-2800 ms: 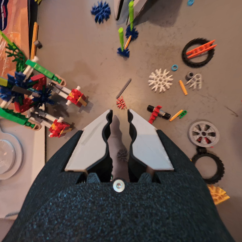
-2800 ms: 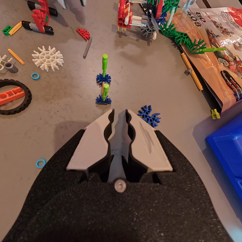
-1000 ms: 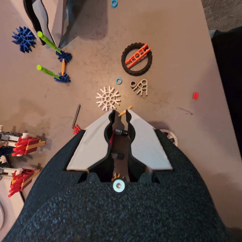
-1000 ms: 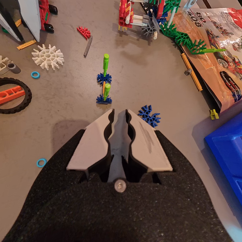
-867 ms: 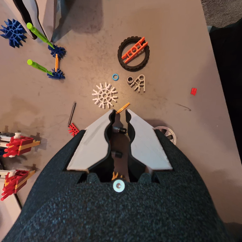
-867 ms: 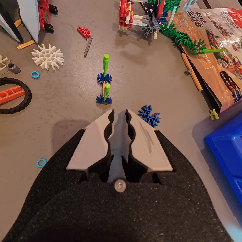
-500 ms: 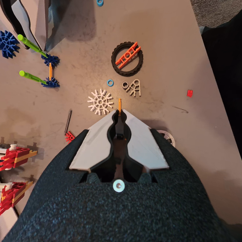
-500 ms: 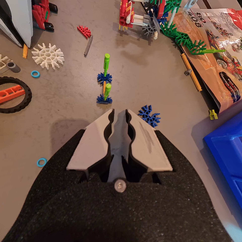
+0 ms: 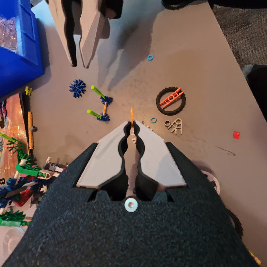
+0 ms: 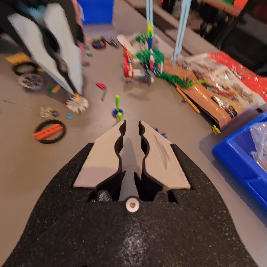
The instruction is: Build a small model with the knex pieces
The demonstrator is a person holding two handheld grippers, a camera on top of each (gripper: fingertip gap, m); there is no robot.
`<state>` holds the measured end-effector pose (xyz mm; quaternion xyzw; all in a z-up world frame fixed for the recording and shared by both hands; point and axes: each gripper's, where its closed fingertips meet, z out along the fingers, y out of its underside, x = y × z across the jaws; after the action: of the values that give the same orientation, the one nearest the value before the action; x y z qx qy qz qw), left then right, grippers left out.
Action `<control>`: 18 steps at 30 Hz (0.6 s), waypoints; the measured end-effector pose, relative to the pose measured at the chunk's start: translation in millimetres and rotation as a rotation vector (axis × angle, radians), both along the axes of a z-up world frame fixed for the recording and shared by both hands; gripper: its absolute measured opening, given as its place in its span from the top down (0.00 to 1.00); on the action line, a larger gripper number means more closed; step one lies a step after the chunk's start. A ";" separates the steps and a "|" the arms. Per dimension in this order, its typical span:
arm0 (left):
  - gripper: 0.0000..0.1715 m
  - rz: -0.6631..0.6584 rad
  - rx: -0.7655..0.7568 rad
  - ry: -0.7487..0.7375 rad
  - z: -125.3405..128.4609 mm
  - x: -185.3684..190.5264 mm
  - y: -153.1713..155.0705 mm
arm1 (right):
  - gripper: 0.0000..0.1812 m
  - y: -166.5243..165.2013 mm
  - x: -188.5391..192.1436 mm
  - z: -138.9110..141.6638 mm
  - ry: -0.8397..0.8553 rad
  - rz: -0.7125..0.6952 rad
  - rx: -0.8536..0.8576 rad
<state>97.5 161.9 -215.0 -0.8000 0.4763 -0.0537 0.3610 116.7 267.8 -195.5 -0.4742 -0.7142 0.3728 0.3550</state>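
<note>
Left gripper [image 9: 131, 124]: jaws closed on one end of a short, stiff, light orange plastic rod [image 9: 131, 114], above the grey worktop [image 9: 180, 60]; slender, may pivot. Right gripper [image 10: 131, 124]: jaws open, empty

Each gripper [image 9: 131, 124] has a black textured body, grey black-edged fingers [image 10: 104, 153], one silver screw.

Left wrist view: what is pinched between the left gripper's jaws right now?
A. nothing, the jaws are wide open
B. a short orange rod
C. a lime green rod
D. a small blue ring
B: the left gripper has its jaws closed on a short orange rod that sticks out past the tips, while the blue ring and the lime green rods lie apart on the table.
</note>
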 end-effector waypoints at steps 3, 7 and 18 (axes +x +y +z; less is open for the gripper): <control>1.00 -0.008 0.022 0.009 0.6 4.6 3.1 | 0.91 -29.3 8.5 14.3 0.088 0.087 -0.066; 0.99 -0.023 0.032 0.009 -1.4 12.3 4.9 | 0.89 -64.3 7.2 -5.9 0.028 0.154 -0.021; 0.99 -0.037 0.058 -0.003 0.6 19.6 7.0 | 0.97 -90.9 -1.2 -27.3 -0.053 0.206 0.061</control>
<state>117.2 168.8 -214.4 -0.7801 0.4918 -0.0475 0.3838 115.5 176.9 -222.8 -0.3967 -0.7795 0.3728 0.3100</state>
